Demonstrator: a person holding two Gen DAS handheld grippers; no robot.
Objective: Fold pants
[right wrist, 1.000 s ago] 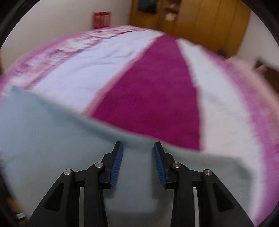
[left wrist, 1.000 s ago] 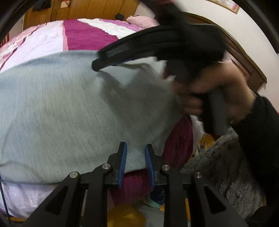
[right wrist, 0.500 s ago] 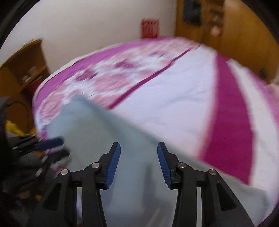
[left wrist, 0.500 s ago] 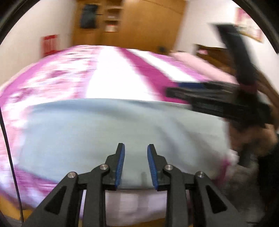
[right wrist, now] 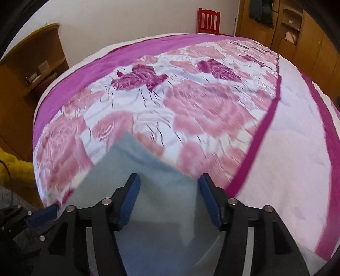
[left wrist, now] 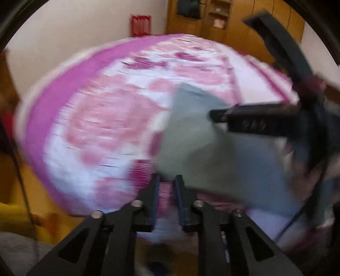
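Note:
The pale blue-grey pants [right wrist: 148, 169] lie flat near the front edge of a bed with a pink and magenta floral cover [right wrist: 201, 110]. My right gripper [right wrist: 169, 197] is open wide, its jaws hovering over the pants with cloth showing between them. In the blurred left wrist view the pants [left wrist: 191, 131] lie right of centre. My left gripper [left wrist: 166, 197] has its jaws a narrow gap apart and empty, at the bed's front edge just short of the pants. The right gripper [left wrist: 214, 115] reaches in over the pants from the right.
A wooden wardrobe [right wrist: 297, 27] stands behind the bed. A red chair [right wrist: 209, 20] is against the far wall. A wooden shelf unit [right wrist: 27, 70] stands at the left. Something yellow [right wrist: 10, 169] lies on the floor by the bed's left corner.
Both cameras have swung left along the bed, from the striped part to the floral end. The right gripper's jaws have opened wider. The left gripper's gap is unchanged.

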